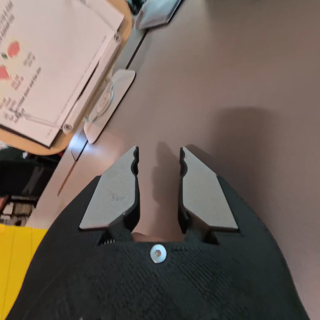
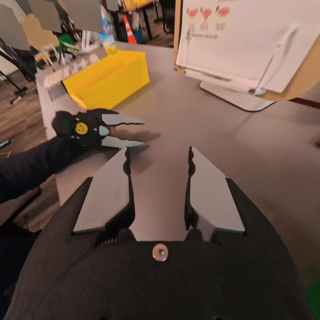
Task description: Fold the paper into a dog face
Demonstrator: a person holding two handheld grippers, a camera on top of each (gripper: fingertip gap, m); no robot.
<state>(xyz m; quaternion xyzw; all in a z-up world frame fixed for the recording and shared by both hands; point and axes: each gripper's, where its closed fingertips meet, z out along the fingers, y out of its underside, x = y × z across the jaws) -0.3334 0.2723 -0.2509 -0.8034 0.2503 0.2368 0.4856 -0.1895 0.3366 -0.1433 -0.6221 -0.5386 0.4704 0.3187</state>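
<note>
We hold both the left gripper (image 1: 159, 149) and the right gripper (image 2: 158, 149) with jaws open and empty over the bare grey tabletop (image 2: 216, 138), while the yellow paper (image 2: 110, 81) lies folded well ahead and left of the right jaws, beyond the left gripper.

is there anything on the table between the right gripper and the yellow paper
Nothing solid lies on the bare table between the right gripper and the yellow paper. The left gripper reaches in from the left close to that line, jaws open and empty. The instruction stand sits off to the right, clear of it.
</note>
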